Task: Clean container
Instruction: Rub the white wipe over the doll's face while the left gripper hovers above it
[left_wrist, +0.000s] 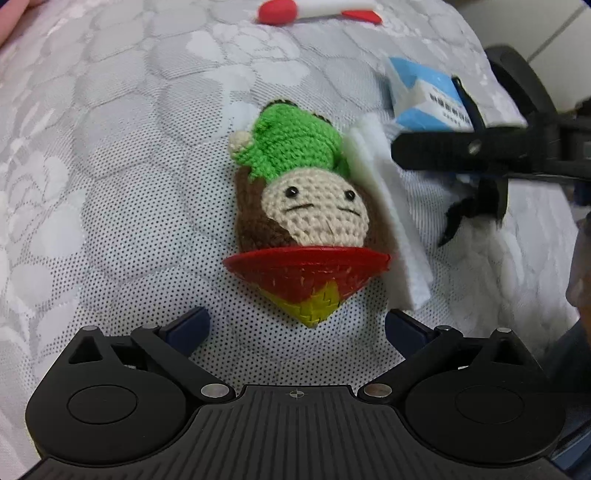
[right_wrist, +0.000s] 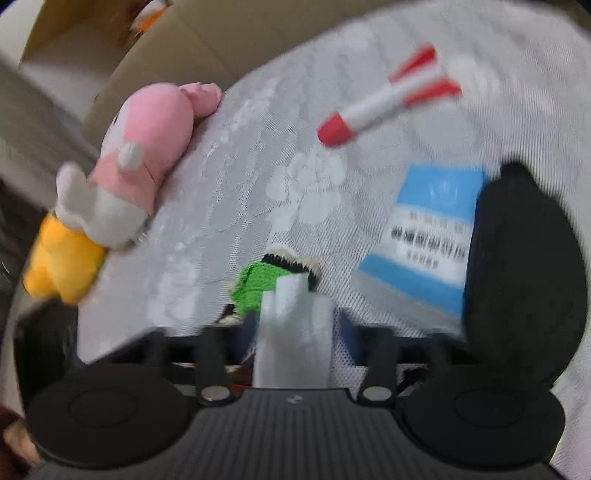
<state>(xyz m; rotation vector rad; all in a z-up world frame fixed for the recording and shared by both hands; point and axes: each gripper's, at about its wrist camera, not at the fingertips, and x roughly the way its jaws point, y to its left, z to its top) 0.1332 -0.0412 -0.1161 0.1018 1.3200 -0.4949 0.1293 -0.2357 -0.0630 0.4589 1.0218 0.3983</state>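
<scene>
The red cone, which I take to be the container, lies on the bed in the centre of the left wrist view, point toward the camera, with a crochet doll against its wide end. A white cloth lies just beside both, on their right. No wiping contact shows, and the pictures do not tell how clean the cone is. By my judgement the cleaning itself is left to do.

The left gripper points steeply down over the cone, jaws spread wide and empty, with the cone's tip between them and untouched. The right gripper slants down from the right of that view. Its jaws are partly spread with the cloth between them, and the pads seem not to press it, though its own view is blurred.
</scene>
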